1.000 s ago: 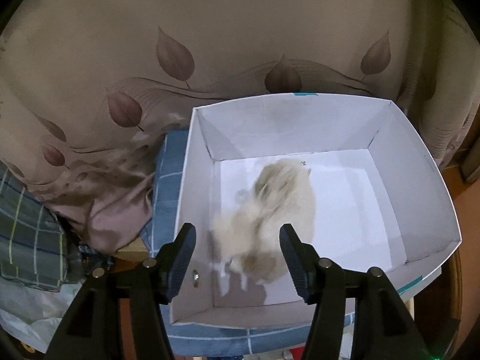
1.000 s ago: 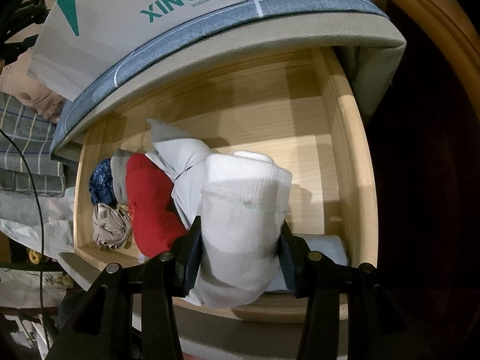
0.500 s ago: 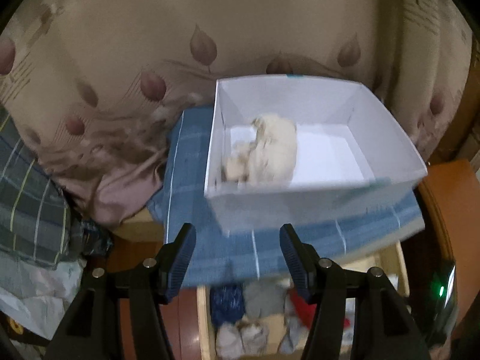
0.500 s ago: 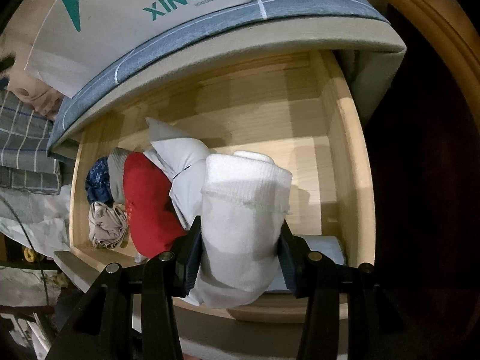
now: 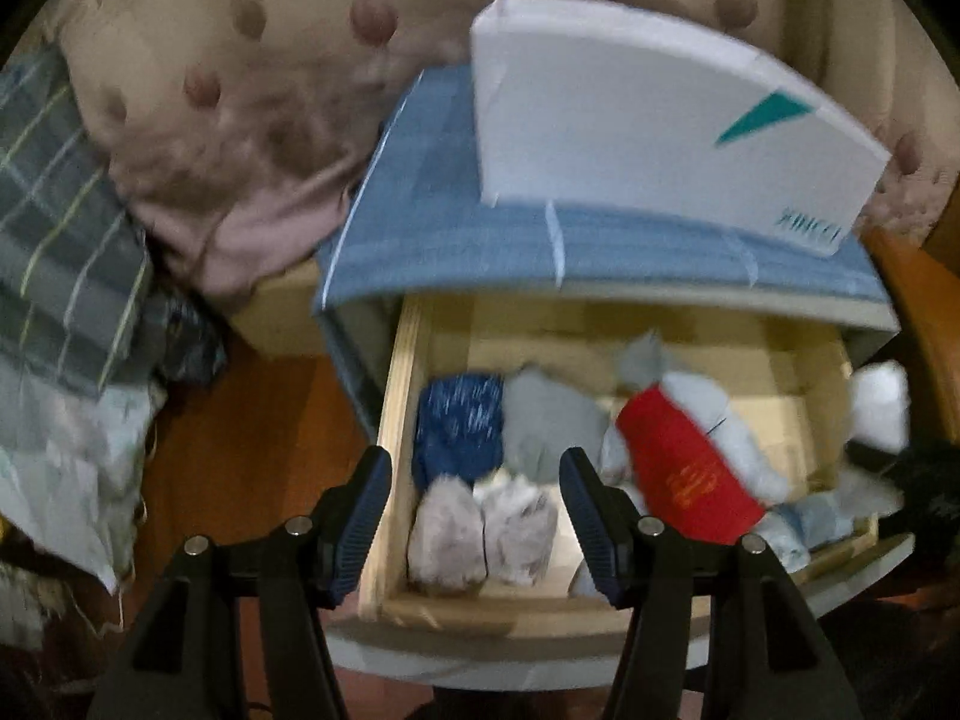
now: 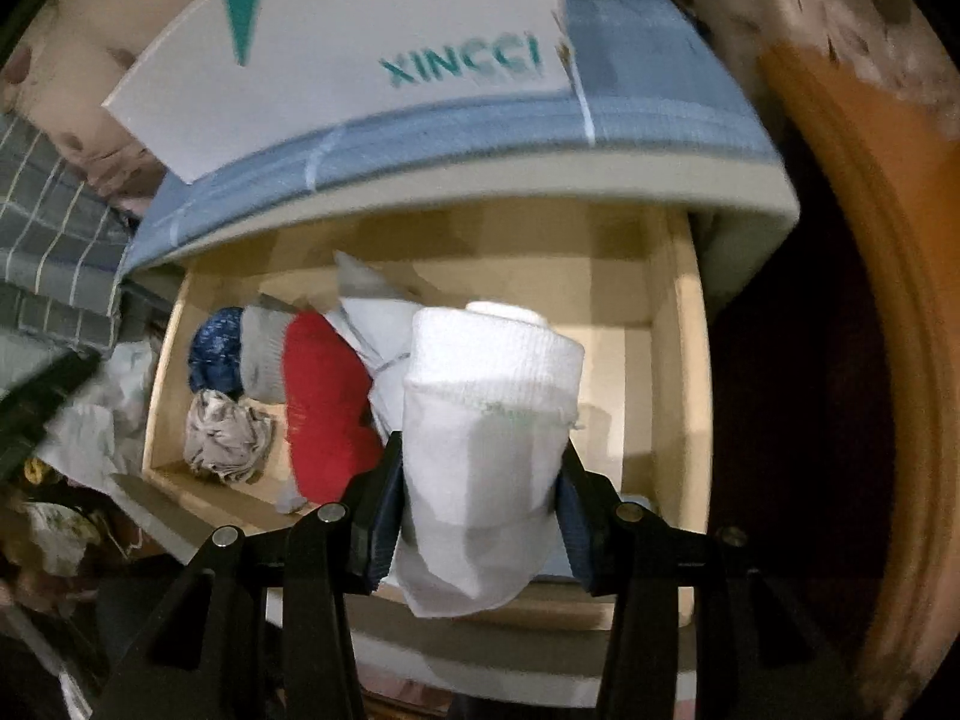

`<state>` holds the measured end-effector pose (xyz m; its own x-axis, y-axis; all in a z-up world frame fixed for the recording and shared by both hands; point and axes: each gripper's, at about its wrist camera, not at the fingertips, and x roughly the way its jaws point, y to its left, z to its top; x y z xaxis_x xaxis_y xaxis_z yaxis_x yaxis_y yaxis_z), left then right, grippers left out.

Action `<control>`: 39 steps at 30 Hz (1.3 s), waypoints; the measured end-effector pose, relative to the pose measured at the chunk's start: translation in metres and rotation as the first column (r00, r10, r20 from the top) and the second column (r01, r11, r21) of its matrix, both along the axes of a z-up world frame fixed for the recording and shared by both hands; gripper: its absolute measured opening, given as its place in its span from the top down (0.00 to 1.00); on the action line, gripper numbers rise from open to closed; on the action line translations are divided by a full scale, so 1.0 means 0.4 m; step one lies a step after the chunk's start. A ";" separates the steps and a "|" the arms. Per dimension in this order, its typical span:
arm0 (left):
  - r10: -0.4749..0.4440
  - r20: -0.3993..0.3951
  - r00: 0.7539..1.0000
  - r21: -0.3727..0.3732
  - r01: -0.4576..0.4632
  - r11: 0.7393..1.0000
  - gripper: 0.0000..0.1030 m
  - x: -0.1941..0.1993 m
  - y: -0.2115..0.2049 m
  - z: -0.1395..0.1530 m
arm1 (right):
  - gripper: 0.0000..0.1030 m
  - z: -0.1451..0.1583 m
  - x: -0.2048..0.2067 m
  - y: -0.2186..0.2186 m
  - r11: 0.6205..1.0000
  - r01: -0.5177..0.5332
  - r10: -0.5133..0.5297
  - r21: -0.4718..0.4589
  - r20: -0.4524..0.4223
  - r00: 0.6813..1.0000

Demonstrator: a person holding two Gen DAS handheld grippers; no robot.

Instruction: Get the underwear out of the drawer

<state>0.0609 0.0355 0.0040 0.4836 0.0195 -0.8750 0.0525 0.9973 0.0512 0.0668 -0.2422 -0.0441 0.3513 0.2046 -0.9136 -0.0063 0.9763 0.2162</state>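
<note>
A pale wooden drawer (image 5: 393,414) (image 6: 681,360) stands pulled out, with rolled underwear in it: a dark blue roll (image 5: 459,426), a grey roll (image 5: 549,426), a red roll (image 5: 684,468) (image 6: 327,402) and two beige bundles (image 5: 447,531). My left gripper (image 5: 474,504) hangs open above the drawer's left front, nothing between its fingers. My right gripper (image 6: 480,492) is shut on a white rolled piece of underwear (image 6: 489,420), held above the drawer's front. That white roll (image 5: 879,405) shows at the right edge of the left wrist view.
A white XINCCI shoe box (image 5: 630,114) (image 6: 372,54) sits on a blue checked cloth (image 5: 468,234) over the cabinet top. Behind it is a leaf-patterned quilt (image 5: 240,60). Plaid fabric (image 5: 66,228) and loose clothes pile up at the left. An orange wooden frame (image 6: 864,276) curves along the right.
My left gripper swung back from above the white box, where a beige piece lies, down to the drawer's left front. My right gripper rose a little and rolled, still holding the white roll.
</note>
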 end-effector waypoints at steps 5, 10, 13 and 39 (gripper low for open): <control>0.030 0.028 0.999 -0.007 -0.030 1.000 0.42 -0.024 0.005 -0.033 | 0.58 0.117 0.012 0.010 0.999 -0.024 0.026 -0.026 0.090 0.996; 0.023 0.056 0.998 -0.002 -0.023 1.000 0.42 -0.032 0.000 -0.042 | 0.58 0.263 0.053 -0.001 1.000 -0.014 0.018 -0.024 0.202 0.979; 0.036 0.029 0.999 -0.028 -0.035 0.999 0.42 -0.027 0.007 -0.051 | 0.58 0.345 0.101 -0.006 1.000 -0.003 0.010 -0.028 0.262 0.965; 0.135 -0.039 0.990 -0.112 -0.139 0.984 0.36 -0.018 0.068 -0.092 | 0.58 0.256 0.532 0.057 0.982 0.045 -0.029 -0.186 0.091 0.995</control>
